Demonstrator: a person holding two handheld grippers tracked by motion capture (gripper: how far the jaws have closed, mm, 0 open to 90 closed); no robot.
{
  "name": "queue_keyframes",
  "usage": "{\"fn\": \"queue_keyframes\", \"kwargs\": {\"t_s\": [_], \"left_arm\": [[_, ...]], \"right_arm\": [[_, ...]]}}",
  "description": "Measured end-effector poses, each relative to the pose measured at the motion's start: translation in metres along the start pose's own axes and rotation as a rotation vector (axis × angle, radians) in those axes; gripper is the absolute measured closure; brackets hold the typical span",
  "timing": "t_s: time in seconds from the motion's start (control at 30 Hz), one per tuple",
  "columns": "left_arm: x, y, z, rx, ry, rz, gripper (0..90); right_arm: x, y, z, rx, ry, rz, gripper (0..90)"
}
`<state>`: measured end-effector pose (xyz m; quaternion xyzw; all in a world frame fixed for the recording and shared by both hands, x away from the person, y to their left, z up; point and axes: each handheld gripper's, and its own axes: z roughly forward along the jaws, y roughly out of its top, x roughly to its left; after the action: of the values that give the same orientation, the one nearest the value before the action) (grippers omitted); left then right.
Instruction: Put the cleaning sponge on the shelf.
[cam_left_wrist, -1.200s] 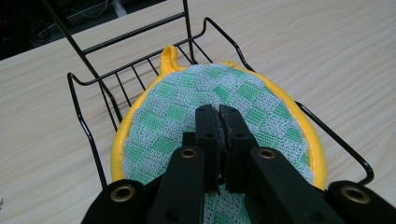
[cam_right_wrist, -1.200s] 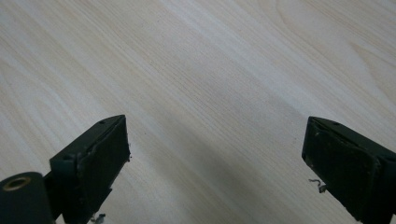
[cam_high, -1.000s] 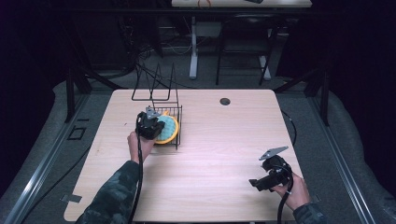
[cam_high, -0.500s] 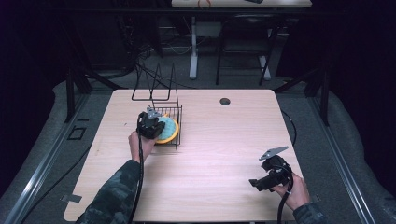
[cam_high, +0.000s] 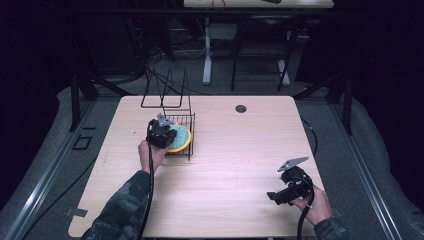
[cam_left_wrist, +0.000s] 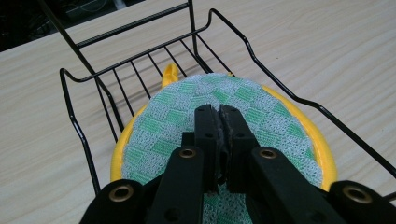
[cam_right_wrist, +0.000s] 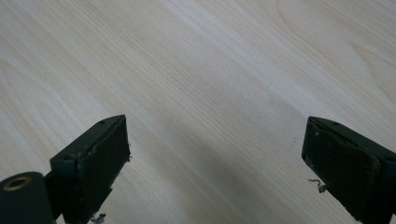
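A round pot holder (cam_left_wrist: 261, 112) with green-and-white checks and a yellow rim lies in a black wire rack (cam_left_wrist: 74, 126) on the table's left half. My left gripper (cam_left_wrist: 218, 111) is shut, and its tips are over the middle of the pot holder with nothing visible between the jaws. From above, the left gripper (cam_high: 161, 131) sits at the rack's (cam_high: 186, 117) left side, with the pot holder (cam_high: 180, 138) just right of it. My right gripper (cam_right_wrist: 215, 154) is open over bare wood. It is held near the front right corner (cam_high: 285, 192).
The light wooden table (cam_high: 240, 150) has a small round hole (cam_high: 241, 108) near its far edge. The rack's tall wire back (cam_high: 167, 95) rises behind the basket. Dark floor, table legs and cables lie beyond the table.
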<state>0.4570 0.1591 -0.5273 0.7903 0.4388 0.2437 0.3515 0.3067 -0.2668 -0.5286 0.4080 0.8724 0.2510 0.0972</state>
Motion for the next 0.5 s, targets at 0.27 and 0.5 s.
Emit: {"fn": "queue_keyframes", "kwargs": {"t_s": [0.27, 0.5], "left_arm": [[0.0000, 0.0009, 0.0027, -0.002, 0.003, 0.003, 85.8], [0.0011, 0.0004, 0.0022, 0.002, -0.003, -0.004, 84.9]], "right_arm": [[-0.0003, -0.0016, -0.0004, -0.002, 0.002, 0.004, 6.9], [0.0000, -0.0009, -0.0002, 0.006, 0.001, 0.000, 6.9]]}}
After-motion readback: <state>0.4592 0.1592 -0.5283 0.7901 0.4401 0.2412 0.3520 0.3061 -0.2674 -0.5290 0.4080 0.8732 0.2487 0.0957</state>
